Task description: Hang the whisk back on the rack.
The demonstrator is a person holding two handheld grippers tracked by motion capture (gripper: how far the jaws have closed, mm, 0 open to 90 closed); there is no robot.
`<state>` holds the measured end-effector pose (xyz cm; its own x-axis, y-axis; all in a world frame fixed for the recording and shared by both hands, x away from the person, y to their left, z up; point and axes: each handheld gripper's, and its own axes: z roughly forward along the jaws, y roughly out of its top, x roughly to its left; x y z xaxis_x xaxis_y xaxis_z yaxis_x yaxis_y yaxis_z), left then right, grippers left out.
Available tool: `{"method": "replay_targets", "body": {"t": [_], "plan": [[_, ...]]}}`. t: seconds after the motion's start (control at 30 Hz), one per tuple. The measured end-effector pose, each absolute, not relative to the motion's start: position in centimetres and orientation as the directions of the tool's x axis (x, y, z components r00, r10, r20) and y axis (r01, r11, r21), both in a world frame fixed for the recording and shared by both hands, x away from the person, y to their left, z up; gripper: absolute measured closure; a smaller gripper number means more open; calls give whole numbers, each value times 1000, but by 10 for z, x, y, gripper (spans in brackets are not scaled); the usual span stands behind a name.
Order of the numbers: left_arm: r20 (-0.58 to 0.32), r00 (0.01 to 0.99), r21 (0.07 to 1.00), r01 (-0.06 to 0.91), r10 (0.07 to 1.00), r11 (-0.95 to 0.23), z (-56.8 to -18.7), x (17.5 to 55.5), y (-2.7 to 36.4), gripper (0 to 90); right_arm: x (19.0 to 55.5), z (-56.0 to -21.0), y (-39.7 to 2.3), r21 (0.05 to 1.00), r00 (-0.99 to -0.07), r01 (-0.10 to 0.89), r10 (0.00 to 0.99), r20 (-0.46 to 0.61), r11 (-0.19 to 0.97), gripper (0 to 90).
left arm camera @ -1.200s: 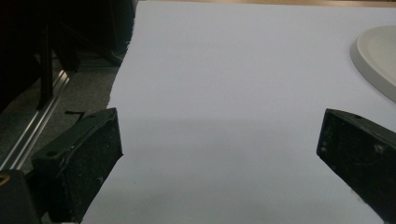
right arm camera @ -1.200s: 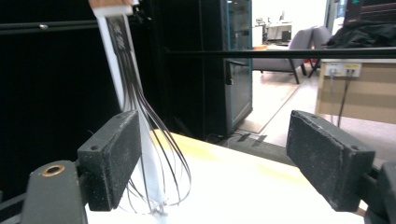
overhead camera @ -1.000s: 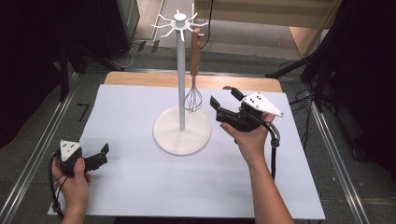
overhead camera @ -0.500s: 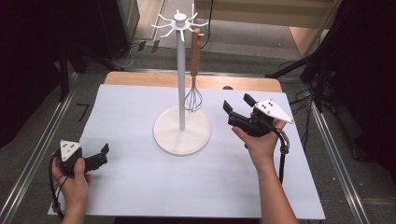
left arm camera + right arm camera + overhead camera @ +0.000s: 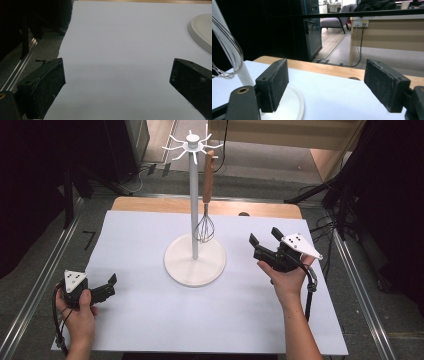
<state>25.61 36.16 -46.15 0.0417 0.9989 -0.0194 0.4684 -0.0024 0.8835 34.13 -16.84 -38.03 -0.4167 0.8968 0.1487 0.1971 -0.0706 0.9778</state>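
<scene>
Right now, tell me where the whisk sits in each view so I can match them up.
High view: the whisk hangs from the stand's top hooks, just right of the pole, wires above the base.
Left gripper view: not in it.
Right gripper view: its wires are at the left edge.
Shared landmark: the stand's round white base.

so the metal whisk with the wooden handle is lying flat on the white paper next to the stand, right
Not lying flat: the metal whisk with the wooden handle hangs from a hook at the top of the white round-based stand, wires just above the base, as the high view shows.
</scene>
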Motion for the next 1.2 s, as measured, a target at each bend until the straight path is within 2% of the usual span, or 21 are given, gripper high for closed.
{"method": "replay_targets", "body": {"t": [1.2], "plan": [[-15, 39, 885, 466, 999, -5, -462, 256, 361, 7, 320, -435, -230, 956, -237, 276, 957, 169, -100, 247]]}}
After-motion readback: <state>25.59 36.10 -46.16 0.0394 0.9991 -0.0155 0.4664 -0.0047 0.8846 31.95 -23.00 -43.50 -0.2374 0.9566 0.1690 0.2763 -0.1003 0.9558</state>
